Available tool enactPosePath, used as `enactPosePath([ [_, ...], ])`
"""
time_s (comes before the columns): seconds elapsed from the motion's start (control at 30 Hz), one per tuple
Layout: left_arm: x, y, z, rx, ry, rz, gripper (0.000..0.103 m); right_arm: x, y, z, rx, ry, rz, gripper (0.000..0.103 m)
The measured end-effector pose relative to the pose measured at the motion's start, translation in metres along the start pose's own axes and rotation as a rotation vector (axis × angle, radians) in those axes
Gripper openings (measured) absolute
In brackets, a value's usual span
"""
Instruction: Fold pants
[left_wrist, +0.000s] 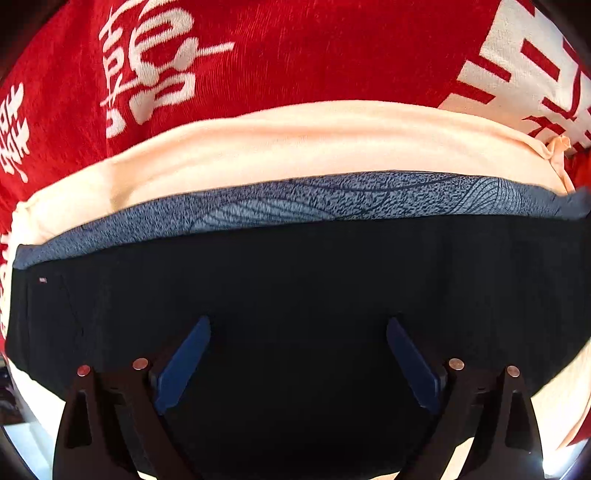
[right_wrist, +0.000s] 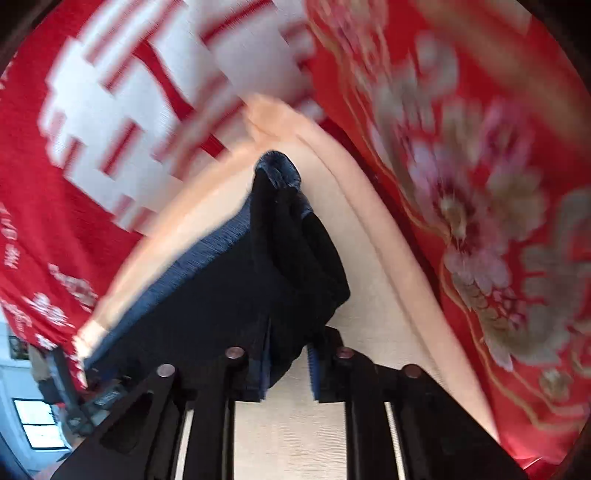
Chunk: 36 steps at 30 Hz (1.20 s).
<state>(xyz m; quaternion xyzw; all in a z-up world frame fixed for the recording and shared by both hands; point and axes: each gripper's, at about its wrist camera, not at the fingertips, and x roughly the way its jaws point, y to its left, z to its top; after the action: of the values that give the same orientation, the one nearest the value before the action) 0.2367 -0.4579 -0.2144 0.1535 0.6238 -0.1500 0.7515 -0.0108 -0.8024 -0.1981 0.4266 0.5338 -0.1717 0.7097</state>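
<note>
The pants (left_wrist: 295, 280) are black with a blue-grey patterned waistband (left_wrist: 332, 199) and lie flat on a cream cloth (left_wrist: 280, 147). My left gripper (left_wrist: 298, 332) hovers over the black fabric with its blue pads (left_wrist: 184, 363) spread wide and nothing between them. In the right wrist view my right gripper (right_wrist: 290, 354) is closed on a bunched fold of the black pants (right_wrist: 295, 251), lifting the fabric off the cream cloth (right_wrist: 369, 332). That view is blurred by motion.
A red blanket with white characters (left_wrist: 258, 55) lies under the cream cloth. A red floral quilt (right_wrist: 498, 184) is on the right in the right wrist view. A room with a window (right_wrist: 37, 424) shows at the lower left.
</note>
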Motion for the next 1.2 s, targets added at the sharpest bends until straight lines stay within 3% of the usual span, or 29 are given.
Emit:
enactPosePath([
  [0.1, -0.005, 0.005, 0.006, -0.022, 0.029, 0.012, 0.097, -0.03, 0.003, -0.016, -0.015, -0.095, -0.061, 0.035],
  [0.2, -0.021, 0.012, 0.014, -0.006, -0.024, -0.001, 0.097, -0.064, 0.023, -0.033, -0.099, -0.196, -0.07, 0.035],
  [0.27, -0.025, 0.013, 0.022, -0.004, -0.048, -0.01, 0.097, -0.062, 0.05, -0.032, -0.218, -0.17, -0.012, 0.035],
  [0.37, -0.014, 0.006, 0.039, -0.013, -0.042, -0.003, 0.097, -0.022, 0.104, -0.017, -0.372, -0.079, 0.086, 0.035],
  [0.5, 0.014, -0.003, 0.058, -0.062, -0.025, 0.025, 0.097, 0.042, 0.156, 0.008, -0.462, 0.007, 0.109, 0.035],
  [0.6, 0.024, 0.009, 0.066, -0.116, -0.033, 0.003, 0.103, 0.07, 0.16, 0.022, -0.509, 0.033, 0.01, 0.035],
  [0.77, 0.02, 0.042, 0.065, -0.14, -0.031, 0.032, 0.103, 0.063, 0.135, 0.036, -0.469, -0.029, -0.025, 0.031],
  [0.83, 0.016, 0.061, 0.062, -0.179, -0.012, 0.045, 0.103, 0.063, 0.129, 0.036, -0.441, -0.023, 0.033, 0.037],
  [0.93, 0.003, 0.086, 0.05, -0.191, -0.009, 0.067, 0.103, 0.068, 0.139, 0.034, -0.498, 0.024, 0.043, 0.062],
  [1.0, -0.007, 0.102, 0.039, -0.18, -0.011, 0.066, 0.103, 0.075, 0.154, 0.032, -0.527, 0.073, 0.024, 0.086],
  [1.1, -0.015, 0.131, 0.023, -0.165, -0.007, 0.067, 0.103, 0.07, 0.164, 0.018, -0.513, 0.088, -0.04, 0.088],
  [1.2, -0.022, 0.166, 0.009, -0.152, -0.005, 0.064, 0.103, 0.047, 0.179, -0.011, -0.431, 0.076, 0.109, 0.088],
])
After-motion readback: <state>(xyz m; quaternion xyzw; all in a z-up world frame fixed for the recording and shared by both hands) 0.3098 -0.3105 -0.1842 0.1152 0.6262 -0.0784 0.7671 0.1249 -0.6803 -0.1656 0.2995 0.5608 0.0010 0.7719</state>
